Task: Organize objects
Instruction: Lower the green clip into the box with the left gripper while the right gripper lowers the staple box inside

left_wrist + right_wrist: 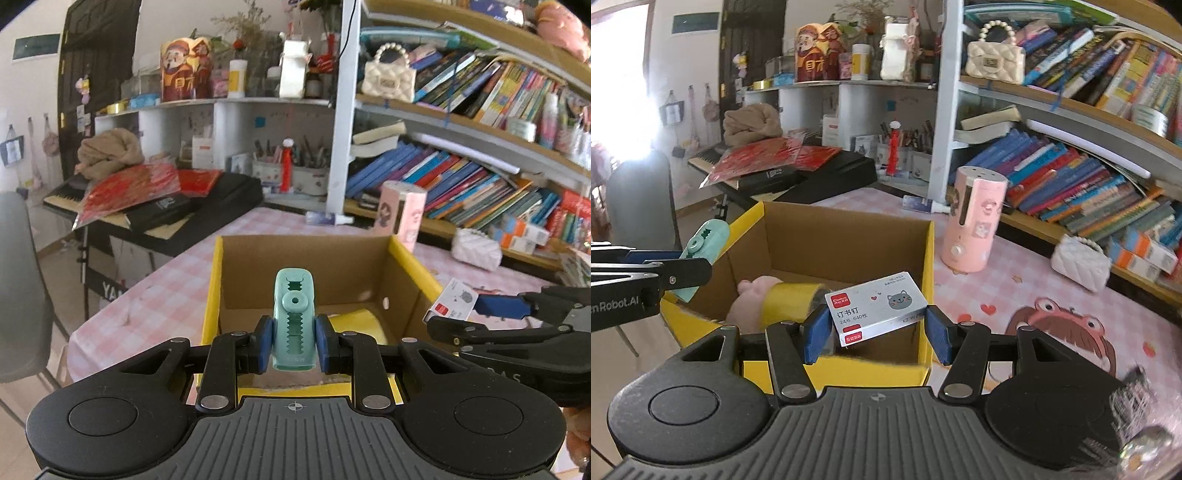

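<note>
Grippers point(293, 345) point(877, 332): one stapler point(293, 317), one staple box point(877, 308)

Cardboard box point(849, 236) on table point(1027, 295), tape roll point(790, 304) inside it, humidifier point(975, 221) right of box, bookshelf point(1071, 155) behind.

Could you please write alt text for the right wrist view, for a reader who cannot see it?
The right hand-held gripper holds a white staple box above an open yellow cardboard box containing a yellow tape roll. At left, the left hand-held gripper grips a mint-green stapler; a pink cylinder stands on the checked tablecloth.
</note>
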A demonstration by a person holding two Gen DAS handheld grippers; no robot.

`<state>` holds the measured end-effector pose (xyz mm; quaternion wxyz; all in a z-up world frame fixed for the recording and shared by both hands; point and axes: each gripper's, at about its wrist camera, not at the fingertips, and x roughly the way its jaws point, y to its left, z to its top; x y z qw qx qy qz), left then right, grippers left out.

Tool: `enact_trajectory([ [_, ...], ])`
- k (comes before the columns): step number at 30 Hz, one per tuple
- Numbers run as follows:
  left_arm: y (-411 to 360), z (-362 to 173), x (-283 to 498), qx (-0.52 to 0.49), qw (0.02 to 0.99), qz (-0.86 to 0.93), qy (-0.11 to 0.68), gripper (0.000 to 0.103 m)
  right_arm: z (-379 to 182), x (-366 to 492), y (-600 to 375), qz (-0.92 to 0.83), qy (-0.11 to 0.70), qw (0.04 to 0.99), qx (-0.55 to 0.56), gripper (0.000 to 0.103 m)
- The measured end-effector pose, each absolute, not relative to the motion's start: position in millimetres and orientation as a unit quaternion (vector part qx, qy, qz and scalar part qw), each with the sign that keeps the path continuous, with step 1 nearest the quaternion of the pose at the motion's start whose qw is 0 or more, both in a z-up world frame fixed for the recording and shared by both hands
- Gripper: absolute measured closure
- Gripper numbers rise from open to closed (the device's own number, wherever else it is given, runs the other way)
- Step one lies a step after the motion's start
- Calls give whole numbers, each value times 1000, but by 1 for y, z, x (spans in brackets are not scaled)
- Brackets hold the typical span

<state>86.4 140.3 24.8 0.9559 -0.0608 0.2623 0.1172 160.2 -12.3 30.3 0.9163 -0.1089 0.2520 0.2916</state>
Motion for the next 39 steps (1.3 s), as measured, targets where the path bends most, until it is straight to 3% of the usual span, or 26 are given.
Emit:
enact_trajectory([
  [18,142,-4,128,-31,935,146,321,80,-1,199,25,371,237,865,-242,50],
  [39,140,-11,143,-15,934,161,318,80,-7,231,32,442,302,820,-202,50],
])
